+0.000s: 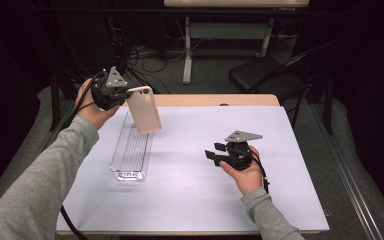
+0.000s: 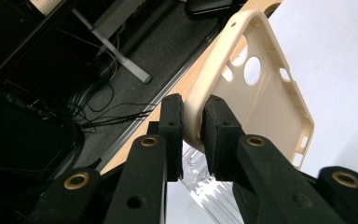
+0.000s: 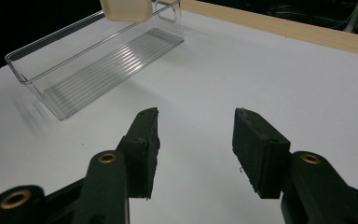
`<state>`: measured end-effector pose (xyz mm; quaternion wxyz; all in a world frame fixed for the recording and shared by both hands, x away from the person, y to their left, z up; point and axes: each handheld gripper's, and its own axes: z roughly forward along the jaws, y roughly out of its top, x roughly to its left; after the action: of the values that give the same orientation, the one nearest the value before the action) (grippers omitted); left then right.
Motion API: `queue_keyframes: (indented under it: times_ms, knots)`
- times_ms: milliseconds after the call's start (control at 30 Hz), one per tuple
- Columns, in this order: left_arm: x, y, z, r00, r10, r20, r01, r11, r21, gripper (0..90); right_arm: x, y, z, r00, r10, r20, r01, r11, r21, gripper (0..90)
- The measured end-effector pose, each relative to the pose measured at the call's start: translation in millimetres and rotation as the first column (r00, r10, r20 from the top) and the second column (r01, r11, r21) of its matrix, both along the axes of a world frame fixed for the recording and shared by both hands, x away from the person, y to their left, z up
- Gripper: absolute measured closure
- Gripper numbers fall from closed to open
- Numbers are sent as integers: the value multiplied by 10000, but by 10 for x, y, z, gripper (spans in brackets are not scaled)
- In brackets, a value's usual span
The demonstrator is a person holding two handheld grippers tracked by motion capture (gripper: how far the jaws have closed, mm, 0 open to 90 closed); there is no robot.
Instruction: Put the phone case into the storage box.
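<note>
A beige phone case (image 1: 144, 109) hangs in the air over the far end of a clear plastic tray (image 1: 132, 150). My left gripper (image 1: 125, 94) is shut on the case's rim; in the left gripper view the two pads pinch the rim of the case (image 2: 256, 88) near its camera cut-outs, with the left gripper (image 2: 193, 121) above the tray (image 2: 209, 196). My right gripper (image 1: 214, 151) rests low over the white table at the right, open, nothing between its jaws. In the right gripper view the right gripper (image 3: 196, 135) faces the tray (image 3: 98, 65), with the case's lower end (image 3: 126, 9) above it.
The white table top (image 1: 190, 190) has a wooden far edge (image 1: 215, 100). Beyond it stand a black chair (image 1: 270, 75), a desk frame (image 1: 220, 35) and floor cables (image 1: 145, 55). The tray is long, ribbed on its floor, and lies left of centre.
</note>
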<state>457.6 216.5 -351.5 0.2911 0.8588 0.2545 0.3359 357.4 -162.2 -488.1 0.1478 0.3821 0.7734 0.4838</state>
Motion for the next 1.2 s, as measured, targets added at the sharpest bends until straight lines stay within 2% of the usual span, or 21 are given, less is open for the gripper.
queue_keyframes:
  times_ms: [100, 300, 667, 800, 900, 1067, 1200]
  knots:
    - [34, 28, -14, 10000, -37, 64, 37, 10000, 71, 789, -7, -5, 2, 10000, -77, -9, 77, 9999, -83, 478]
    - [80, 61, -42, 9999, -58, 161, 55, 9998, 217, 789, -22, -25, 0, 9998, -40, -192, 42, 9999, 109, 439]
    - [156, 131, -74, 9978, -432, 510, 409, 9981, 452, 789, -60, -79, -70, 9975, -706, -4, 706, 9975, -38, 299]
    - [182, 158, -98, 9964, -475, 701, 430, 9970, 638, 790, -61, -119, -83, 9948, -1010, -139, 1009, 9949, -89, 254]
    - [195, 189, -112, 9950, -465, 882, 399, 9964, 753, 789, -60, -117, -102, 9903, -1390, -37, 1387, 9891, -488, 218]
    - [227, 234, -137, 9920, -500, 1161, 388, 9946, 966, 789, -73, -113, -116, 9892, -1463, -37, 1460, 9880, -498, 164]
    - [253, 265, -153, 9887, -554, 1391, 400, 9930, 1112, 790, -83, -120, -129, 9876, -1563, -141, 1558, 9874, -290, 146]
